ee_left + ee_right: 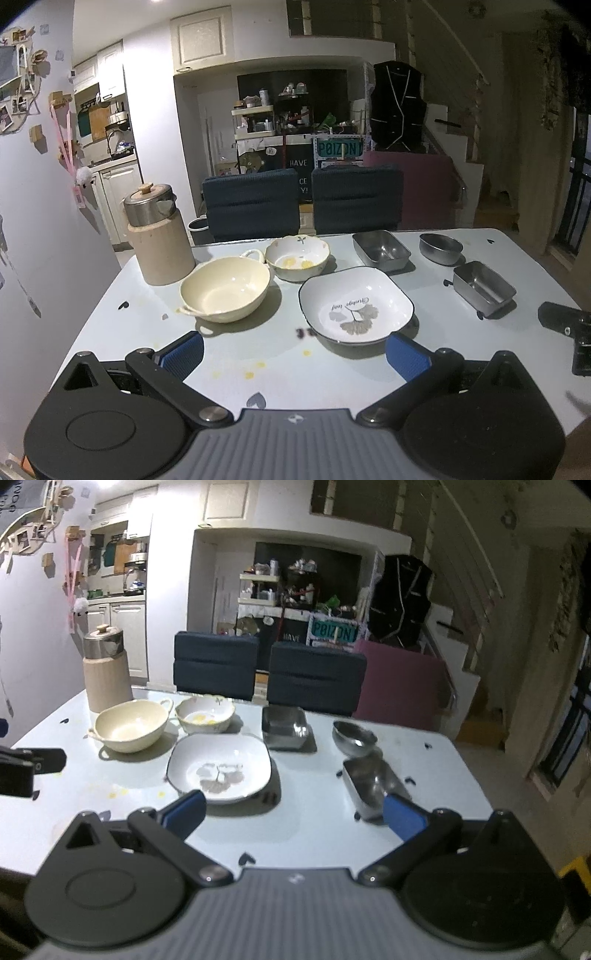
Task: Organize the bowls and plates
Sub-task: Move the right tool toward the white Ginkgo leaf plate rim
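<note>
On the pale table (155,325) stand a cream two-handled bowl (225,290), a small flowered bowl (297,256) with yellow bits inside, and a white square plate (356,304) with a leaf print. Further right are two steel rectangular trays (380,251) (484,288) and a round steel bowl (441,248). My left gripper (295,354) hovers open above the near table edge, in front of the white plate. My right gripper (293,812) is open too, between the white plate (219,766) and the near steel tray (373,784). Neither holds anything.
A tall beige canister (159,240) with a steel lid stands at the table's far left corner. Two dark blue chairs (251,203) (356,199) face the far edge. Part of the right gripper's black body (569,332) shows at the right. Yellow crumbs (249,374) dot the near tabletop.
</note>
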The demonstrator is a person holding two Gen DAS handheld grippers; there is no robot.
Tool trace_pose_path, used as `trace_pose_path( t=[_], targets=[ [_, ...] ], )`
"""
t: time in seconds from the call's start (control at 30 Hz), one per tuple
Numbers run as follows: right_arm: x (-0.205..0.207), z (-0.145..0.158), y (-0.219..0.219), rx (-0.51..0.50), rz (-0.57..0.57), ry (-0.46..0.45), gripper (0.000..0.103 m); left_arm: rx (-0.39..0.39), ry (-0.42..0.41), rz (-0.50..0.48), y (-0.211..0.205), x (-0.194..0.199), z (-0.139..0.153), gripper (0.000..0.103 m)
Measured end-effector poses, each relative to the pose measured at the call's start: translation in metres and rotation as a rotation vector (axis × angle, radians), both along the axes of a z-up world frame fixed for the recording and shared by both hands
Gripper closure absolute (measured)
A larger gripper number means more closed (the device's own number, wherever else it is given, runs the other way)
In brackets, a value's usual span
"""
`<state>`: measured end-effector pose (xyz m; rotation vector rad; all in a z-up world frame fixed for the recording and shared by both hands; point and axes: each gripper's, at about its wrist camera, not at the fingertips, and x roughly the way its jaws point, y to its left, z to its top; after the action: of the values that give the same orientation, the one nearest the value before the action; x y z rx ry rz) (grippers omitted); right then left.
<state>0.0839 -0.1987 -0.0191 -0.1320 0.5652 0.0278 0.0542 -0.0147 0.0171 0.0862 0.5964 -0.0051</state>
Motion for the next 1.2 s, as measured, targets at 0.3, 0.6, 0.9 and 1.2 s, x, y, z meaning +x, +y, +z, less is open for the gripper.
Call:
trace_pose_path(
  t=[0.3, 0.6, 0.9, 1.2],
  targets=[
    [0.041, 0.007, -0.001, -0.006, 0.04, 0.004, 0.0, 0.004, 0.001, -0.009, -0.009, 0.039, 0.001, 0.0],
    [0.092, -0.002, -0.015, 0.032, 0.045, 0.002, 0.0, 0.01, 0.009, 0.0, -0.017, 0.092, -0.011, 0.0],
    [0.152, -0.028, -0.018, 0.028, 0.075, 0.031, 0.0, 0.003, 0.067, 0.015, -0.019, 0.146, -0.048, 0.0],
    [0.217, -0.071, -0.008, 0.02, 0.11, 0.072, 0.0, -0.043, 0.165, 0.068, -0.009, 0.201, -0.098, 0.0]
  ],
)
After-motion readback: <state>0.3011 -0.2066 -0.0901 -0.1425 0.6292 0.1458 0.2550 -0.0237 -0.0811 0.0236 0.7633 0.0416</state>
